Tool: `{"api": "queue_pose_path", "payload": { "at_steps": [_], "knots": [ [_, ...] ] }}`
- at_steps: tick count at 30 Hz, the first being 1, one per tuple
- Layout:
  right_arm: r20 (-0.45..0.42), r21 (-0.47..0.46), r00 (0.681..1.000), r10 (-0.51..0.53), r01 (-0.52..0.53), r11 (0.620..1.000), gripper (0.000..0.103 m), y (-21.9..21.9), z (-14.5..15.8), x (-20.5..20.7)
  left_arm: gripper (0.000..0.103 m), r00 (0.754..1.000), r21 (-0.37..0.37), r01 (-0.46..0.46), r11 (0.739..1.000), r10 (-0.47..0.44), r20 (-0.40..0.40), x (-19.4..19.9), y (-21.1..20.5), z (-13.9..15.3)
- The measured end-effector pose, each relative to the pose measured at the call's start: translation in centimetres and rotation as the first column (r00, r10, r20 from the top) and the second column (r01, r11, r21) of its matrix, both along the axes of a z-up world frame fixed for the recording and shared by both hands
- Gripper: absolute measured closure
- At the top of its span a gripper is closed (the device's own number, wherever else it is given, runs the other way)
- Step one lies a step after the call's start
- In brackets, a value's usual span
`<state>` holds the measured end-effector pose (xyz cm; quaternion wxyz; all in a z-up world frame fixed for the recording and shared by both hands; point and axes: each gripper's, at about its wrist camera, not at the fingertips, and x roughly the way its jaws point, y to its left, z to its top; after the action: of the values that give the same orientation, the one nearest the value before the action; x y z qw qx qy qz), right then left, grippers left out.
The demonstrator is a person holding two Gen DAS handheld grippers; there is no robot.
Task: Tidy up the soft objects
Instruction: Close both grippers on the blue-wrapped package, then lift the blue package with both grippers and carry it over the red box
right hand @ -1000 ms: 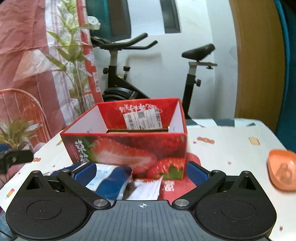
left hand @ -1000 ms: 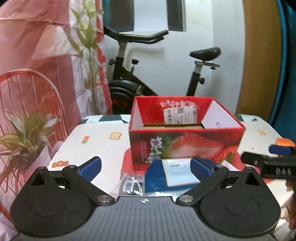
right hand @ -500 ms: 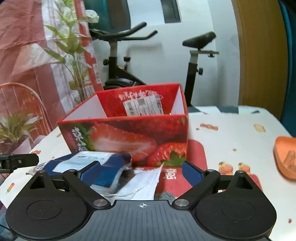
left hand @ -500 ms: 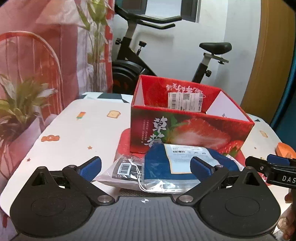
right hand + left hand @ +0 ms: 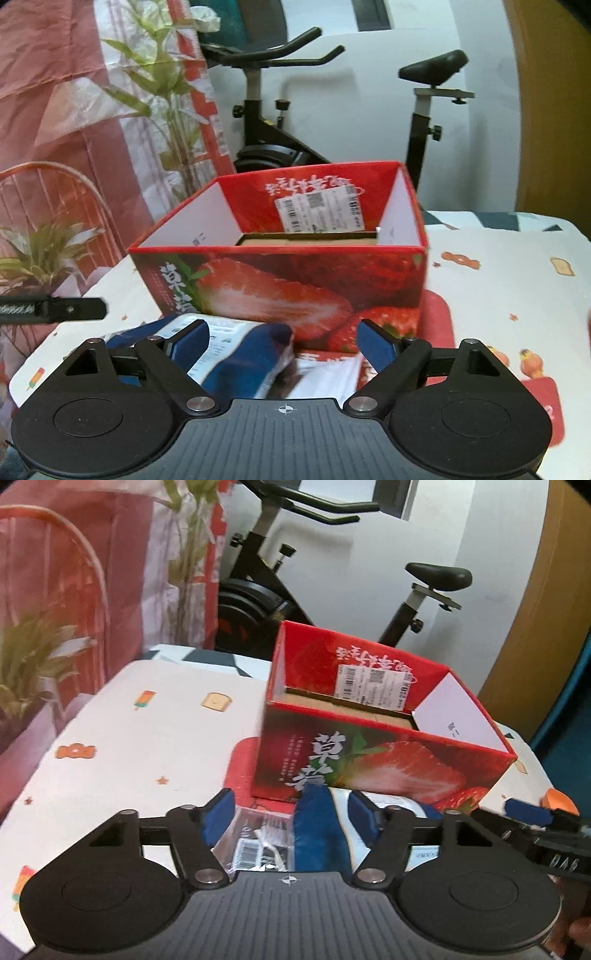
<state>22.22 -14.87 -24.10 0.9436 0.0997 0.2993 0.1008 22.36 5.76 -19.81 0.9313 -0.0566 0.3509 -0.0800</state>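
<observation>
Left gripper: jaws partly parted, straddling the packages at lower centre of the left wrist view; pads flank the blue package but no firm clamping is visible, so grasp cannot be told.
Right gripper: jaws spread wide, lower centre of the right wrist view; nothing pinched.
Blue package: soft blue bag with a white label, lying on the table just before the box's front wall. In the right wrist view it sits lower left, partly under the left-hand finger.
Clear package: crinkled transparent bag with barcodes, touching the blue one on its left side; seen plainly only by the left wrist camera.
White-and-red packet: flat, to the right of the blue package; seen only by the right wrist camera.
Strawberry box: red carton, open top, cardboard floor bare where visible; a shipping label on the inner back wall.
Cross-view: the right gripper's tip enters the left wrist view at lower right; the left gripper's tip enters the right wrist view at mid left.
Surroundings: exercise bike and plant behind the table; an orange object at the right edge.
Table: patterned cloth, open surface left of the box; near edge at lower left.
</observation>
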Motion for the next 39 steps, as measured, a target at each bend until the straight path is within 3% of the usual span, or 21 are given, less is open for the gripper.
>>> {"api": "queue_pose_path", "payload": {
  "at_steps": [6, 11, 14, 21, 24, 27, 31, 39],
  "knots": [
    [-0.076, 0.012, 0.995, 0.06, -0.059, 0.998, 0.028, 1.4, -2.3, 0.5, 0.037, 0.998, -0.019, 0.036, 0.999, -0.038, -0.058, 0.6, -0.9, -1.8],
    [-0.092, 0.047, 0.995, 0.043, -0.039, 0.998, 0.029, 0.8, -1.8, 1.8, 0.042, 0.995, -0.077, 0.053, 0.996, -0.059, -0.079, 2.3, -0.1, -1.8],
    [-0.117, 0.071, 0.993, 0.032, -0.023, 0.997, 0.035, 0.6, -2.0, 2.5, 0.047, 0.992, -0.062, 0.058, 0.996, -0.064, -0.107, 3.3, -0.3, -2.1],
    [-0.12, 0.093, 0.993, 0.015, -0.004, 0.996, 0.036, -0.5, -2.6, 2.1, 0.047, 0.991, -0.084, 0.058, 0.995, -0.068, -0.118, 3.0, -0.6, -2.9],
    [-0.134, 0.114, 0.991, 0.025, -0.01, 0.993, 0.041, -0.5, -2.8, 2.5, 0.047, 0.992, -0.109, 0.066, 0.992, -0.077, -0.104, 4.1, -0.2, -2.6],
    [-0.129, 0.085, 0.991, 0.044, -0.033, 0.996, 0.04, 0.2, -2.6, 3.1, 0.047, 0.982, -0.116, 0.12, 0.986, -0.134, -0.132, 5.5, -0.6, -2.9],
    [-0.143, 0.057, 0.988, 0.061, -0.054, 0.997, 0.041, 1.2, -2.8, 4.2, 0.048, 0.974, -0.136, 0.119, 0.984, -0.142, -0.176, 6.7, -0.8, -3.9],
    [-0.18, 0.056, 0.977, 0.11, -0.101, 0.993, 0.054, 2.2, -4.1, 4.1, 0.048, 0.965, -0.11, 0.151, 0.982, -0.171, -0.199, 5.5, -1.9, -5.8]
  ]
}}
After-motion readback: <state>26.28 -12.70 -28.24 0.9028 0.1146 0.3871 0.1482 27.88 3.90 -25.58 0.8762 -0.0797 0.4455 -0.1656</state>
